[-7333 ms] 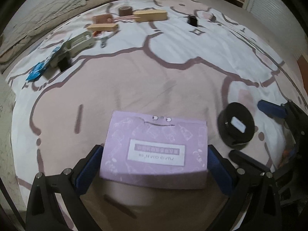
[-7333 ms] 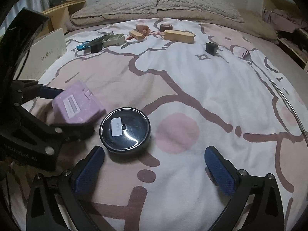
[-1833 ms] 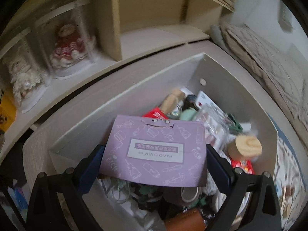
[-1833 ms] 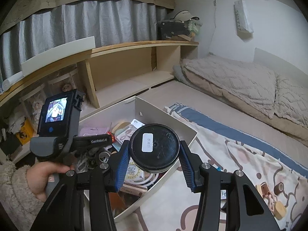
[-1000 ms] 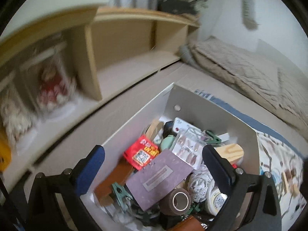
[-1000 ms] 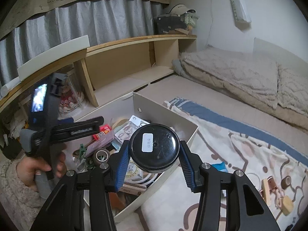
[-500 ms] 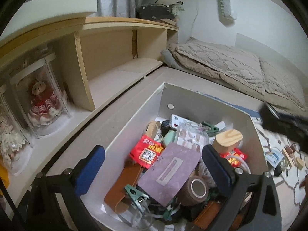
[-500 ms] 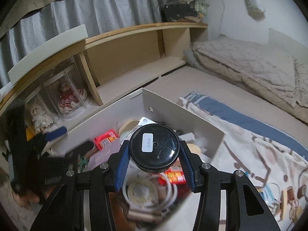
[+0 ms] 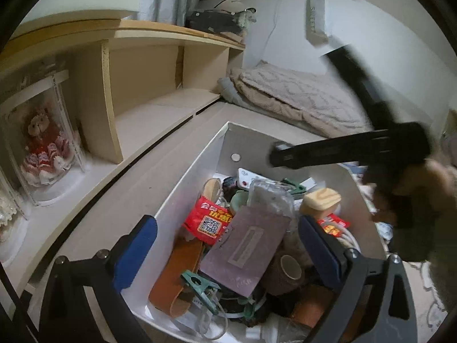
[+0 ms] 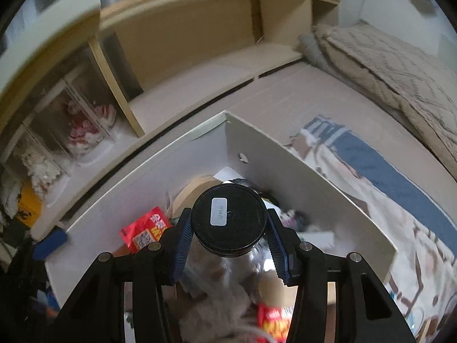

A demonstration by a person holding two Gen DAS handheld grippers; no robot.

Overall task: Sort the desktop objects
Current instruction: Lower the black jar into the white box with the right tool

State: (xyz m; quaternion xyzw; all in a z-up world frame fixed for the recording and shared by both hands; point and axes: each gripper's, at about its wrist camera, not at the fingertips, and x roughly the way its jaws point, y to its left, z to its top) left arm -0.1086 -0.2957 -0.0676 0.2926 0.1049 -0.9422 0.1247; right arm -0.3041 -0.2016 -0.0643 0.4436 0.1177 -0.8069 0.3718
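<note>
Surface: beige floor boards beside a wooden shelf unit [image 9: 148, 85]; a quilted beige bedding roll [image 9: 294, 97] lies along the far wall.
Bin: white open-topped cardboard box [image 10: 308, 177], crowded with clutter, its far corner pointing toward the shelf.
Clearance: walls rise on all sides; open air above the pile.
Purple packet: flat lilac pouch with a pale label [image 9: 245, 251], tilted on top of the heap, touching a red QR-code sachet [image 9: 208, 223] and a brown tape roll [image 9: 285, 268].
Left gripper [image 9: 225, 251]: blue pads spread wide, holding nothing, over the box.
Right gripper [image 10: 228, 240]: clamped on a round black lidded tin with a white sticker [image 10: 228, 217], above the box interior.
</note>
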